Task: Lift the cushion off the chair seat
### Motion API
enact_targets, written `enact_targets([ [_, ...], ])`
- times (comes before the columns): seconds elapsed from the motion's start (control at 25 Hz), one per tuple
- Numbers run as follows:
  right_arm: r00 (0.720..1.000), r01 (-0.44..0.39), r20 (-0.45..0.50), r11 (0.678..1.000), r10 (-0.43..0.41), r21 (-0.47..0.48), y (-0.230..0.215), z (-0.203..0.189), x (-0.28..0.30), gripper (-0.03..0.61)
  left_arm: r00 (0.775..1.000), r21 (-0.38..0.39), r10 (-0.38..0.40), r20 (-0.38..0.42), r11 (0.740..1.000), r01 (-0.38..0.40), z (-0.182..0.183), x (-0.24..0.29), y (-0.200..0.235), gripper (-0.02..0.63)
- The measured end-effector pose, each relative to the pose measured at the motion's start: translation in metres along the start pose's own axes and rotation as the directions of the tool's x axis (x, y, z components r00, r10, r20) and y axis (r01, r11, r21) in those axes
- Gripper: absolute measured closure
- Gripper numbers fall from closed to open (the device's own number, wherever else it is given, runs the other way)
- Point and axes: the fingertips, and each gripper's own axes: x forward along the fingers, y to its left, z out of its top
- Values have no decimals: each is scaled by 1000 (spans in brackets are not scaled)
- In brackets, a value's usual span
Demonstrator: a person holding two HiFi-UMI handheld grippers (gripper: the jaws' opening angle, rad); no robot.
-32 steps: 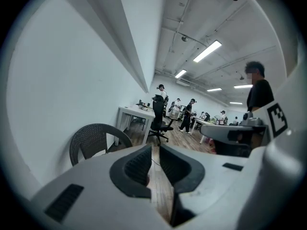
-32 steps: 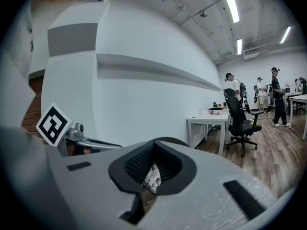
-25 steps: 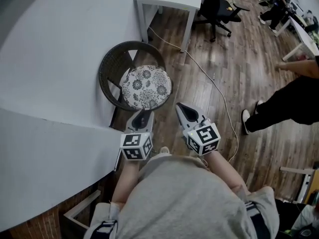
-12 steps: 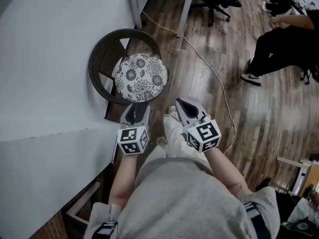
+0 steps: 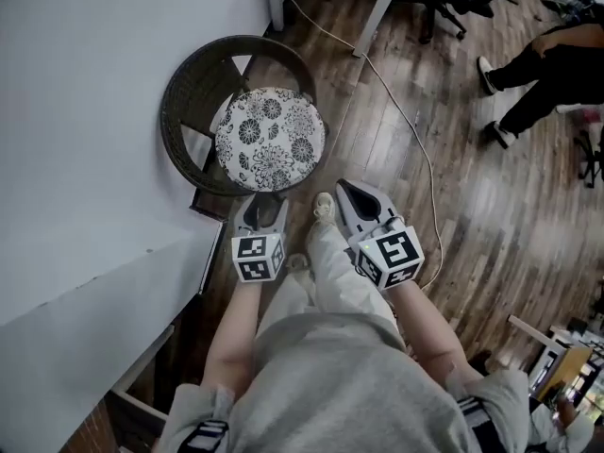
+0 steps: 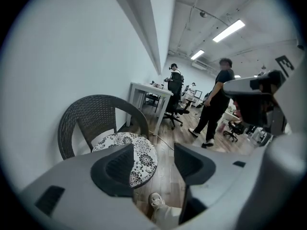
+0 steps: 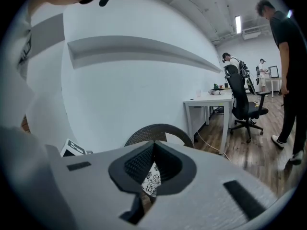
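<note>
A round cushion (image 5: 269,140) with a black-and-white flower print lies on the seat of a dark wicker chair (image 5: 189,92) against the white wall. My left gripper (image 5: 261,210) hovers just short of the cushion's near edge. Its jaws have just been opening and stand open with nothing between them. In the left gripper view the cushion (image 6: 139,150) shows beyond the left gripper (image 6: 153,164), partly hidden by the left pad. My right gripper (image 5: 347,194) hangs over the floor right of the chair, shut and empty. The right gripper (image 7: 153,166) hides most of the cushion (image 7: 151,178) in its own view.
A white desk leg (image 5: 377,12) and a light cable (image 5: 406,130) on the wooden floor lie beyond the chair to the right. A seated person's legs (image 5: 547,74) are at the top right. My own shoe (image 5: 324,208) is between the grippers. A standing person (image 6: 216,104) is farther off.
Both grippers have come down and closer to the chair, which now sits nearer in the head view. The left jaws have spread apart. The cushion has not moved.
</note>
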Motion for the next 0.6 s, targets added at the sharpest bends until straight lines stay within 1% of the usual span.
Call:
enact_targets([
  [0.16, 999, -12, -36, 1000, 13, 10, -21, -10, 21, 575, 998, -16, 23, -66, 1000, -24, -22, 35, 13, 370],
  [0.32, 997, -22, -70, 999, 23, 23, -38, -28, 46, 575, 990, -19, 34, -139, 999, -37, -52, 70, 30, 364],
  [0.6, 991, -35, -126, 998, 41, 52, -59, -61, 76, 575, 964, -26, 51, -262, 998, -60, -109, 116, 53, 362],
])
